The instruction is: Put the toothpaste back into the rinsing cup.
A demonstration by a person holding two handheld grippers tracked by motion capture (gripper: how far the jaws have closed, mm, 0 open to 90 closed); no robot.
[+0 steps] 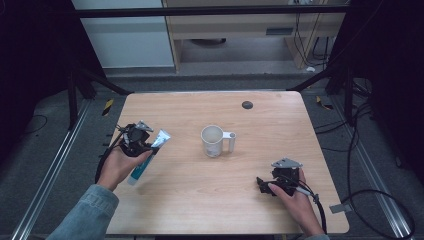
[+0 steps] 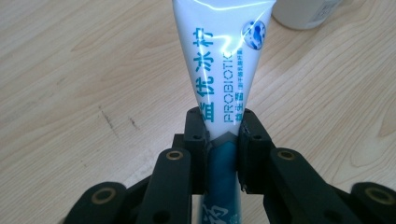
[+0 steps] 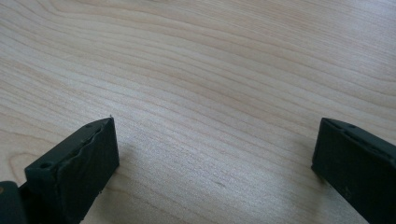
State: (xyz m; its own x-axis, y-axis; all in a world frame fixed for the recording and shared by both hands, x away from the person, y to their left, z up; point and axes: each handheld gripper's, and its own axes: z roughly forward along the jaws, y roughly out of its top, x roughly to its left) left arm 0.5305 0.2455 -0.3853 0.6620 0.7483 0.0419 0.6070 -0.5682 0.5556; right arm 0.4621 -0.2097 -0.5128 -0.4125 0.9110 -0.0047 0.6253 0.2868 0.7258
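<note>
A white and teal toothpaste tube (image 1: 150, 155) is held at the table's left side, tilted, its flat crimped end up toward the mug. My left gripper (image 1: 141, 145) is shut on the tube around its middle; in the left gripper view both jaws press the tube (image 2: 219, 74) where white print meets the teal part. A white mug (image 1: 214, 140) with its handle to the right stands upright at mid-table, and its base (image 2: 306, 11) shows beyond the tube. My right gripper (image 1: 264, 186) rests low at the front right, open, with bare wood between its jaws (image 3: 212, 154).
A small dark round disc (image 1: 247, 104) lies near the table's far edge. Cables trail on the floor to the right of the wooden table (image 1: 200, 200). A metal rail runs along the floor at the left.
</note>
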